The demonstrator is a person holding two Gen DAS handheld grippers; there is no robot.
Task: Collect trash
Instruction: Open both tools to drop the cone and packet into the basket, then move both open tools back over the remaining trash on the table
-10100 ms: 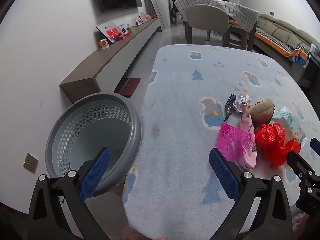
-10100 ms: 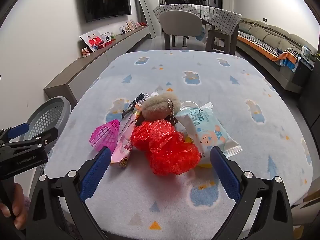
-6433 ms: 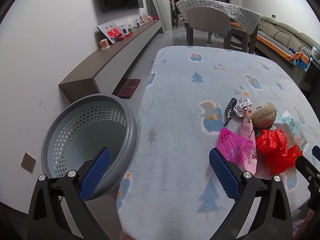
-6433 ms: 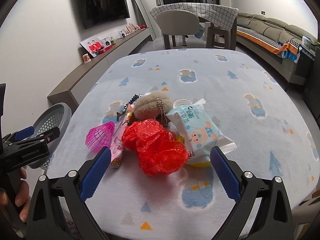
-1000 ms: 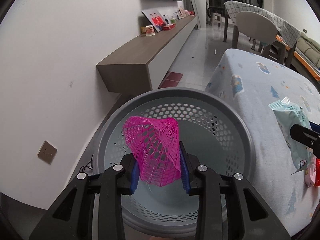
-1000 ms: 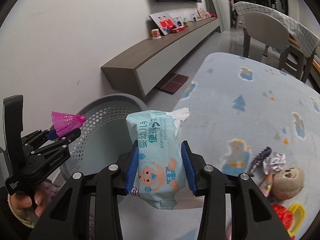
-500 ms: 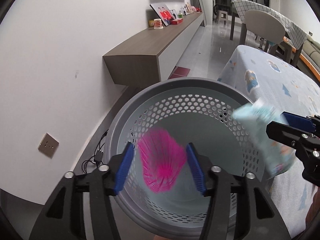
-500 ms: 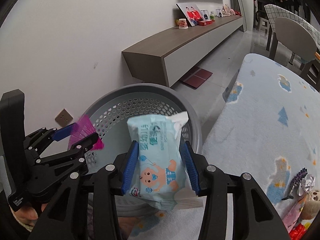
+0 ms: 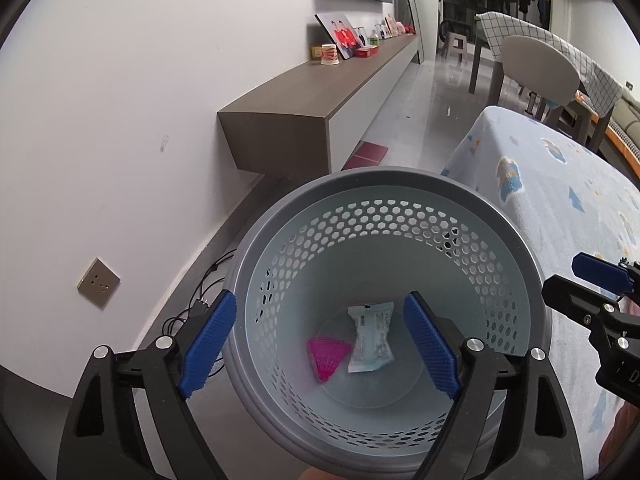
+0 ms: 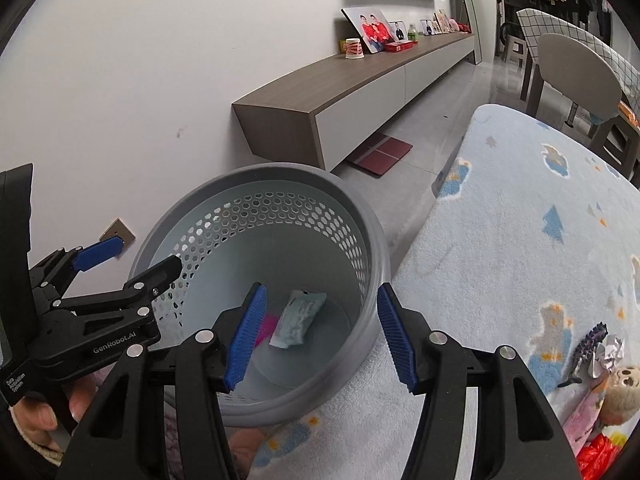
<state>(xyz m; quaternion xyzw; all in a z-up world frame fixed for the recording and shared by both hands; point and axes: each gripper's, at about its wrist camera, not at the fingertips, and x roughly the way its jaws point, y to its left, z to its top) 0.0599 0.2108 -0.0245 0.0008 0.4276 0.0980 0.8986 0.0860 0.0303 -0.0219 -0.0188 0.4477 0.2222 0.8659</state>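
Note:
A grey perforated waste basket (image 9: 532, 272) (image 10: 376, 240) stands on the floor beside the table. On its bottom lie the pink mesh piece (image 9: 326, 356) (image 10: 266, 326) and the pale blue wet-wipes pack (image 9: 372, 336) (image 10: 300, 318), side by side. My left gripper (image 9: 320, 340) (image 10: 124, 256) hangs over the basket mouth, its jaws opening with nothing between them. My right gripper (image 10: 320, 336) (image 9: 576, 276) is over the basket's near rim, jaws also opening and empty. More trash lies at the table's right: a crumpled foil ball (image 10: 610, 356), a red bag (image 10: 600, 456) and a pink wrapper (image 10: 582, 420).
The table wears a pale blue patterned cloth (image 10: 520, 240). A plush toy (image 10: 622, 396) and a dark hair clip (image 10: 586, 350) lie among the trash. A low wall cabinet (image 9: 320, 108) runs along the left wall, with a socket (image 9: 98, 282) and cables near the floor. Chairs stand behind.
Both grippers have spread their jaws and let go. The pink mesh piece and the wipes pack have fallen from the grippers to the basket's bottom.

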